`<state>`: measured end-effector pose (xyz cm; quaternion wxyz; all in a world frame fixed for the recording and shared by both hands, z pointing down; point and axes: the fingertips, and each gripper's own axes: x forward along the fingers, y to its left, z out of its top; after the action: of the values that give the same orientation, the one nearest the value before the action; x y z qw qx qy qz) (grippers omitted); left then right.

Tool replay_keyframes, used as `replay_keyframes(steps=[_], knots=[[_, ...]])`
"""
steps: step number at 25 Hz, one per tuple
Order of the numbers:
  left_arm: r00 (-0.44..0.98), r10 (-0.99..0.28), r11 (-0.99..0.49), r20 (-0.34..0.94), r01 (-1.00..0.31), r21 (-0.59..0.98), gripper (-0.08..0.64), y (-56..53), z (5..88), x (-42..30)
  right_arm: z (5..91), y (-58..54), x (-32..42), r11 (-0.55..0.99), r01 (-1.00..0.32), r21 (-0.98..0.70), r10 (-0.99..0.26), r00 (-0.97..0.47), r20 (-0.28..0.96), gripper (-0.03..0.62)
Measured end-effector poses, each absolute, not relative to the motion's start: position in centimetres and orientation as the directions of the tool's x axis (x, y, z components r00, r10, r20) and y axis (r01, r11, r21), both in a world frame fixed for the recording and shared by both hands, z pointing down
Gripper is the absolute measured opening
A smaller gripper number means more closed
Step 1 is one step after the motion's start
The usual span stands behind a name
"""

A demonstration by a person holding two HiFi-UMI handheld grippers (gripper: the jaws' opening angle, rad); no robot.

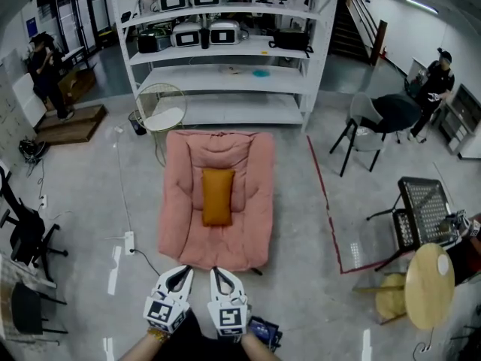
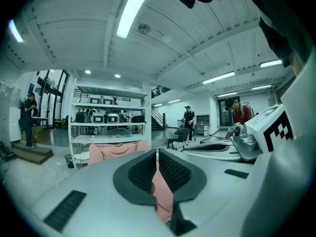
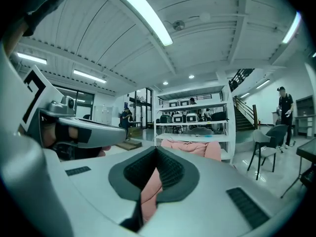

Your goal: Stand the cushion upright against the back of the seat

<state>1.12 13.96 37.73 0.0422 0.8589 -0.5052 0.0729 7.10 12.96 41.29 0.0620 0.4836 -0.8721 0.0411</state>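
Observation:
An orange cushion [image 1: 217, 196] rests lengthwise in the middle of the pink floor seat [image 1: 176, 201], its far end up against the padded back. Both grippers hang side by side near the seat's front edge, short of it. My left gripper [image 1: 179, 273] is shut with nothing between its pads. My right gripper [image 1: 220, 274] is likewise shut and empty. In the left gripper view the shut left gripper [image 2: 157, 154] points at the pink seat [image 2: 116, 150]. In the right gripper view the right gripper [image 3: 157, 152] faces the seat [image 3: 192, 147]. The cushion is hidden in both gripper views.
White shelving [image 1: 225, 51] with machines stands behind the seat. A white wire stool [image 1: 161, 107] sits at its back left corner. A power strip with cable [image 1: 129, 241] lies to the left. Red floor tape [image 1: 323, 194], chairs [image 1: 376, 122] and a round wooden table [image 1: 430, 284] are on the right.

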Motion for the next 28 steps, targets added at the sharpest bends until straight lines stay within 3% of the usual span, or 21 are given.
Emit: replay_keyframes(steps=[6,28], knots=[[0.526,-0.836,-0.538,0.155,-0.842,-0.047,0.025,15.8,38.4,1.3,41.2,15.2,6.3,0.510,-0.860,0.003,-0.851,-0.504,0.149,0.015],[0.505,-0.852,-0.511,0.139,-0.859,-0.011,0.026,29.1,41.3,-9.5,43.0,28.8,-4.2,0.487,-0.866,0.113,-0.866,-0.463,0.187,0.015]])
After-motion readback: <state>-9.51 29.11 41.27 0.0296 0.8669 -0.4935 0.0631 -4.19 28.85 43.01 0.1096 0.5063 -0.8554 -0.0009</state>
